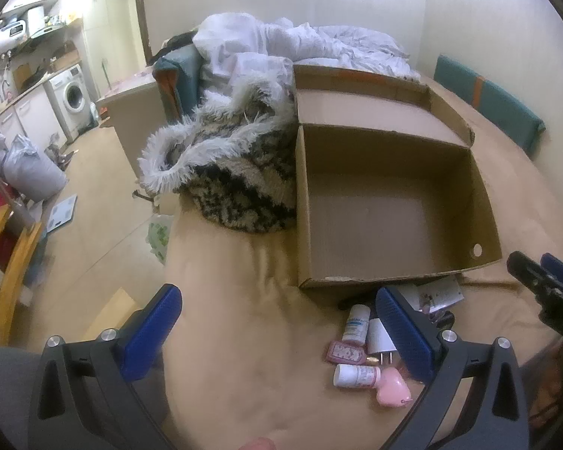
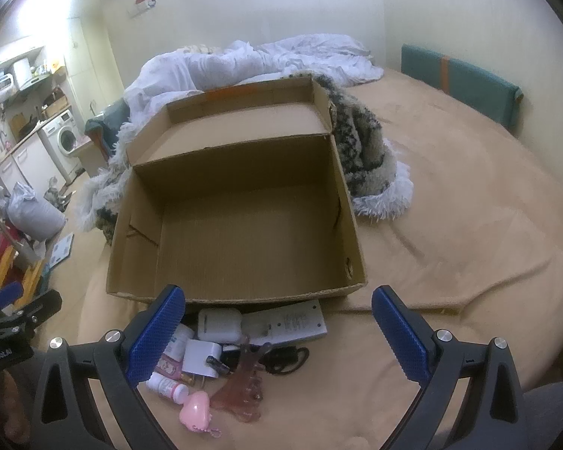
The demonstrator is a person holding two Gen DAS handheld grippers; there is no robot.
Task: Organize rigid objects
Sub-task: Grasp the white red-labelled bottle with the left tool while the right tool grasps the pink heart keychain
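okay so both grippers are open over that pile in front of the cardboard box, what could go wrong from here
1. The small items lie packed together: the white charger plug touches the bottles and the black cord, so a grasp may drag a neighbour along.
2. The pink heart case looks rounded and could slip from the right gripper.
3. The cardboard box sits on soft bedding, so it might shift if bumped by the left gripper.

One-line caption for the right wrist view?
Open right gripper poised over small items beside an empty cardboard box on a tan bedspread.
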